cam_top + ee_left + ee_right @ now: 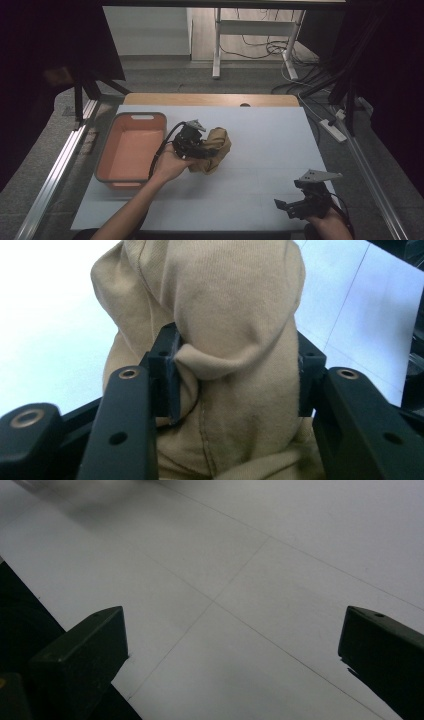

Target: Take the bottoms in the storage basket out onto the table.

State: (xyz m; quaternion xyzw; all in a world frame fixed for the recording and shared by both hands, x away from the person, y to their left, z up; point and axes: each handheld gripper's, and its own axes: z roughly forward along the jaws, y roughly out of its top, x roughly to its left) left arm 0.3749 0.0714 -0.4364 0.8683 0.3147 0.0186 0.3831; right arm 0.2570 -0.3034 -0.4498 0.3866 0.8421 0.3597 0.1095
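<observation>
The left fingers (167,375) are pressed into a tan cloth (225,340) from both sides. The cloth is bunched thick between them, so they stand apart only by the width of this fold. In the left gripper view a seam runs down the cloth, and no label or print can be read on it. In the high view the left gripper (202,148) holds the cloth (217,145) near the middle of the bench (260,185), a little to the left; if the cloth touches the bench, I cannot tell. The left hand (170,162) grips the tool from the near side.

Just left of the cloth stands an orange basket (131,150) with a grey rim, and a handle slot in its far wall. No writing shows on it.

The right fingers (85,650) are wide open, with nothing between them, over the bare bench surface (240,580) with thin lines crossing on it. The right gripper (292,206) is at the near right corner of the bench, well apart from the cloth.
</observation>
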